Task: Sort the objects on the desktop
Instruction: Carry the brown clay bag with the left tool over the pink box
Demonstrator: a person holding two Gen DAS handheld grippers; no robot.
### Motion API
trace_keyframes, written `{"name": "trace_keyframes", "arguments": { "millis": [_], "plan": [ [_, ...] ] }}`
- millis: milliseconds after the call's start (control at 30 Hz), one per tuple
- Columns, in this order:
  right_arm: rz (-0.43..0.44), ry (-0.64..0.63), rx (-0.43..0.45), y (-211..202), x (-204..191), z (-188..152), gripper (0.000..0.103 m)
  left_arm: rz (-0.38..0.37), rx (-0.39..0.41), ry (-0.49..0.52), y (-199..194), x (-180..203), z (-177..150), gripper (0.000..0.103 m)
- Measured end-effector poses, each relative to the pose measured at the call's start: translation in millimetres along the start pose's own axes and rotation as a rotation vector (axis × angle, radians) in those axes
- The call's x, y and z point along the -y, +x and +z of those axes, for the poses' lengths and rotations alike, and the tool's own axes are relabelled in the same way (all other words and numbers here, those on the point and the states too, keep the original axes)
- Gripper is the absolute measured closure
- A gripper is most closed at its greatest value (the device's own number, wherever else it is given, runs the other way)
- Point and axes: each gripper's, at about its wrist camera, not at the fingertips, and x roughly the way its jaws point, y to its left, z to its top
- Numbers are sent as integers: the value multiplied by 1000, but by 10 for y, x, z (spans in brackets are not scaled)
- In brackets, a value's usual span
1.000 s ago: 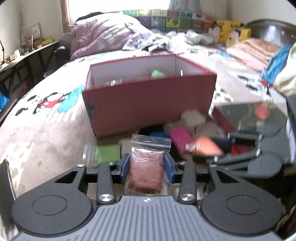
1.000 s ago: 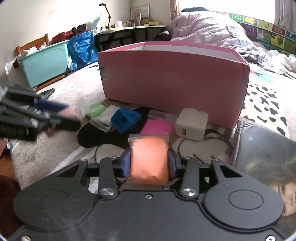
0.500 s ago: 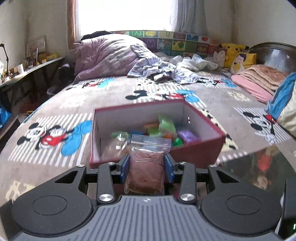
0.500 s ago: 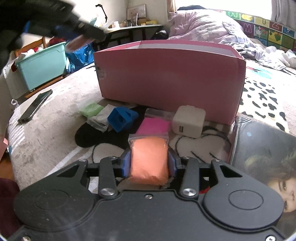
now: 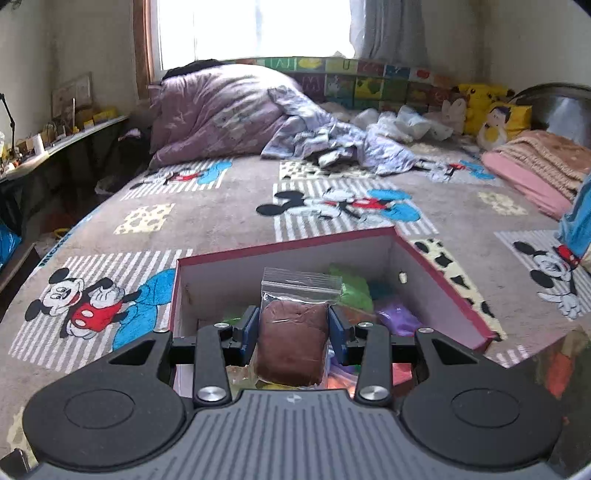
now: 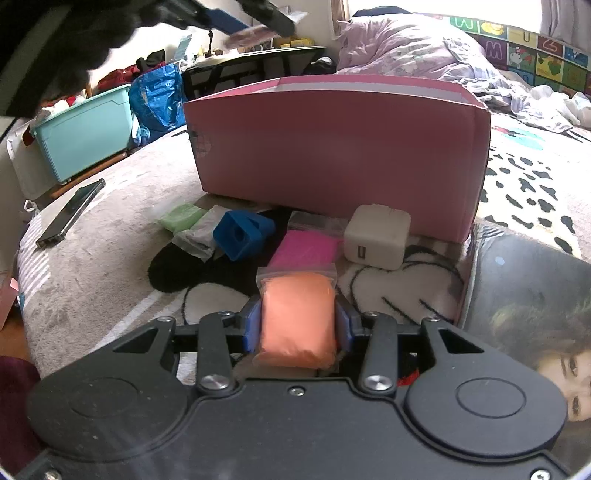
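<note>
My left gripper is shut on a clear bag of brown clay and holds it above the open pink box, which has several coloured clay bags inside. My right gripper is shut on a bag of orange clay, low over the bed in front of the box's outer wall. On the blanket before it lie a pink clay bag, a white charger, a blue block, a green clay bag and a grey bag. The left gripper shows at the top left.
A phone lies on the bed's left edge. A teal bin and a blue bag stand on the floor beyond. A glossy picture sheet lies at the right. A heaped quilt and folded blankets lie further back.
My left gripper has risen with the brown clay bag from in front of the box to above its opening. The right gripper has stayed still with the orange bag.
</note>
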Motion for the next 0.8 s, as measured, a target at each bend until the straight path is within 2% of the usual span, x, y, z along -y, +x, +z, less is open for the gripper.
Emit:
{"name": "trace_keyframes", "arguments": {
  "millis": [233,800],
  "plan": [
    [7,1,-2,6,6,1,63,4,-108,-45,485,-72,53,65],
    [23,15,-10,20,37,-2,63,74,-277,41,1150,38,175,65]
  ]
}}
